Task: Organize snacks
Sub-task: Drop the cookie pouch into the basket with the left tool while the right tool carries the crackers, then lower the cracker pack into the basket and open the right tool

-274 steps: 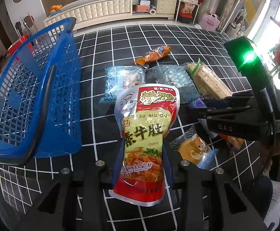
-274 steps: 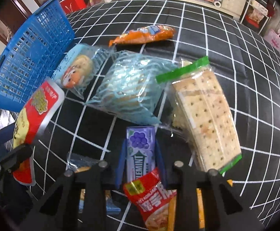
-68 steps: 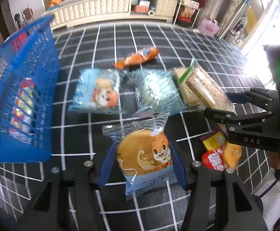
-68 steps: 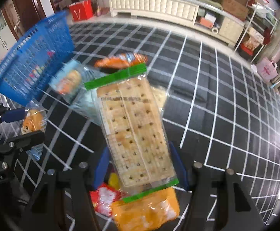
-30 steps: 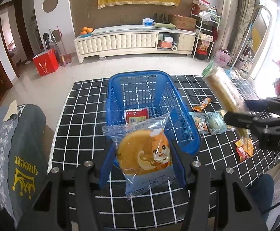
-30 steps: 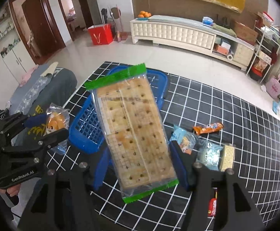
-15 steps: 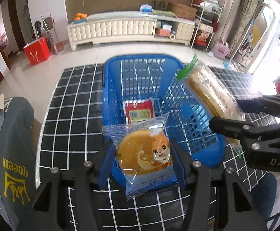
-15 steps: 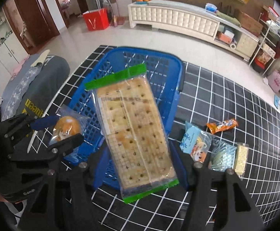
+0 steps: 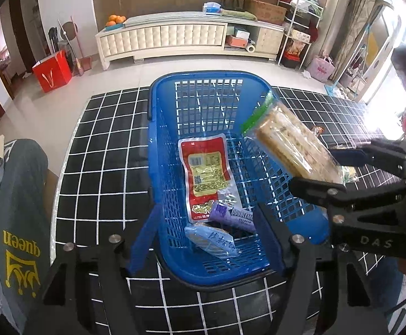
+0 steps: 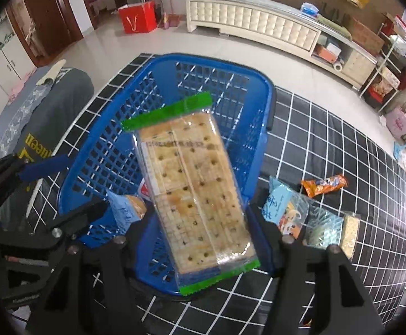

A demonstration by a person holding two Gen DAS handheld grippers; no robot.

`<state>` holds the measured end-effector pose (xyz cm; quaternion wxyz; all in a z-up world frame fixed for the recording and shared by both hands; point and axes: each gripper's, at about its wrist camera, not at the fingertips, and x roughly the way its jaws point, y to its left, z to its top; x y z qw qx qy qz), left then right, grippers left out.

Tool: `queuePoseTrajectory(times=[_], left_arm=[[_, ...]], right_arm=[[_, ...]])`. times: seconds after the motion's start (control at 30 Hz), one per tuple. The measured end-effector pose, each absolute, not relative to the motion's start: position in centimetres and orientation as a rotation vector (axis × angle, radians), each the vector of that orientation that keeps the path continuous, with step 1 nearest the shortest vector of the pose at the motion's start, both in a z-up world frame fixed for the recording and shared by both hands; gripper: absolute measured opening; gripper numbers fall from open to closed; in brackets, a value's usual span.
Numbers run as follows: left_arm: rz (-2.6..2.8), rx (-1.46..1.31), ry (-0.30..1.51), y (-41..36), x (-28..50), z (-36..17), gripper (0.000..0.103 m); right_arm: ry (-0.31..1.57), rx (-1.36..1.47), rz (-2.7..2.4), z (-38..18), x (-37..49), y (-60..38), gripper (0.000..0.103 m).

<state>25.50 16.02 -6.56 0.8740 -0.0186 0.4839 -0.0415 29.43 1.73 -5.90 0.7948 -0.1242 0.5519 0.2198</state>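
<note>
Over blue basket (image 10: pixel 113 145), cracker pack (image 10: pixel 194 192) points lengthwise away from right tool (image 10: pixel 197 240).

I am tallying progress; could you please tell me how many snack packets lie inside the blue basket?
3: a red pouch mid-floor, a purple gum pack at its near end, and a blue-wrapped bun nearest the camera. Others may hide beneath them.

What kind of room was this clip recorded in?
Most likely a home living room: a long white media cabinet with a bowl of oranges on it stands against the wall, beside cluttered shelving and a curtained window.
</note>
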Motion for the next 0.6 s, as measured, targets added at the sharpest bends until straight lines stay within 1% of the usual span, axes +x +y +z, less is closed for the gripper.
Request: queuePoseTrajectory(times=[0.07,0.13,0.2,0.6], left_arm=[[-0.086,-0.035,1.011,16.0,25.4,-6.5,0.066],[-0.087,-0.037,1.013,16.1,25.4,-6.6,0.066],[-0.09,-0.043,1.019,16.2,25.4,-6.8,0.066],[-0.08,-0.039,1.005,15.8,23.8,-5.3,0.066]], right_arm=[[1.177,-0.286,0.465,-5.9,29.2,2.0,0.07],[1.158,-0.297,0.446,-5.8,29.2,1.8,0.078],[1.162,-0.278,0.453,-5.7,29.3,1.4,0.083],[1.108,-0.228,0.44,-1.8,26.2,-1.9,0.085]])
